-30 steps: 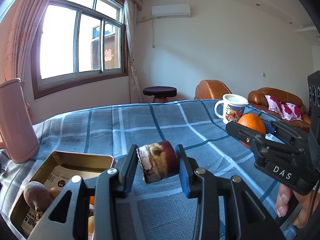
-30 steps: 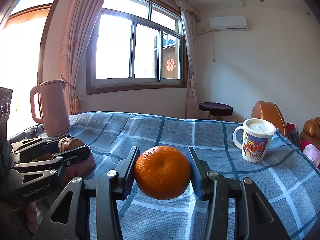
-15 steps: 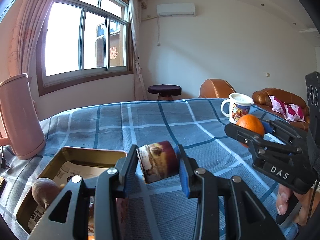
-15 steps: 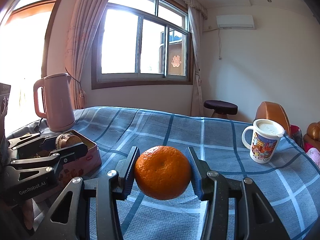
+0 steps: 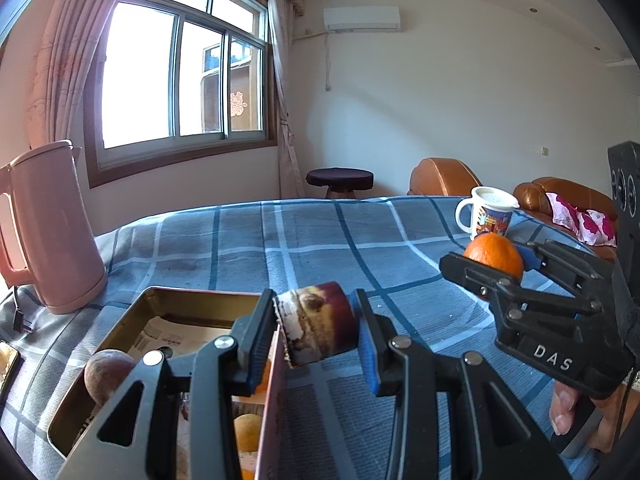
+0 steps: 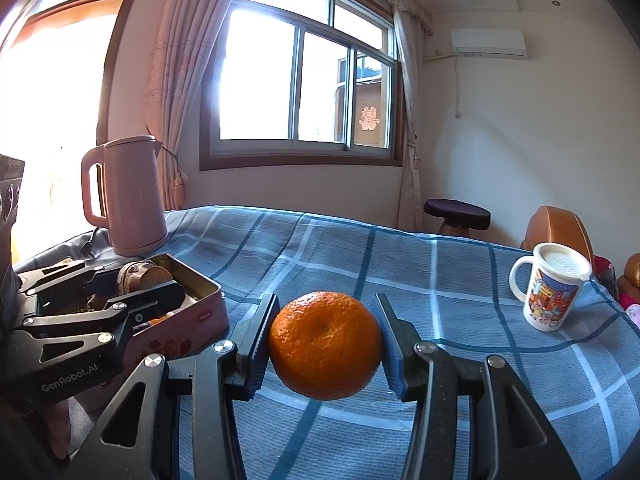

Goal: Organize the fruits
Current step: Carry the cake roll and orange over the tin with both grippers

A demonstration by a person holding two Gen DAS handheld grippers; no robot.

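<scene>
My left gripper (image 5: 316, 332) is shut on a brown, scarred fruit piece (image 5: 316, 326) and holds it over the right rim of the open pink tin (image 5: 192, 304). The tin holds a brown round fruit (image 5: 106, 374), small orange fruits (image 5: 248, 432) and printed paper. My right gripper (image 6: 326, 344) is shut on an orange (image 6: 325, 344) and holds it above the blue checked cloth, to the right of the tin (image 6: 188, 320). In the left wrist view the right gripper (image 5: 508, 268) with its orange (image 5: 494, 254) is at the right. In the right wrist view the left gripper (image 6: 132, 284) hangs over the tin.
A pink kettle (image 5: 52, 228) stands behind the tin at the left, also in the right wrist view (image 6: 128, 196). A lidded white mug (image 6: 554, 288) stands at the right on the cloth (image 6: 440, 272). A dark stool (image 5: 340, 180) and brown sofa (image 5: 552, 192) lie beyond the table.
Both grippers have moved left toward the tin with their fruit held. The left gripper's fruit piece has come from beside the tin to over its right rim.
</scene>
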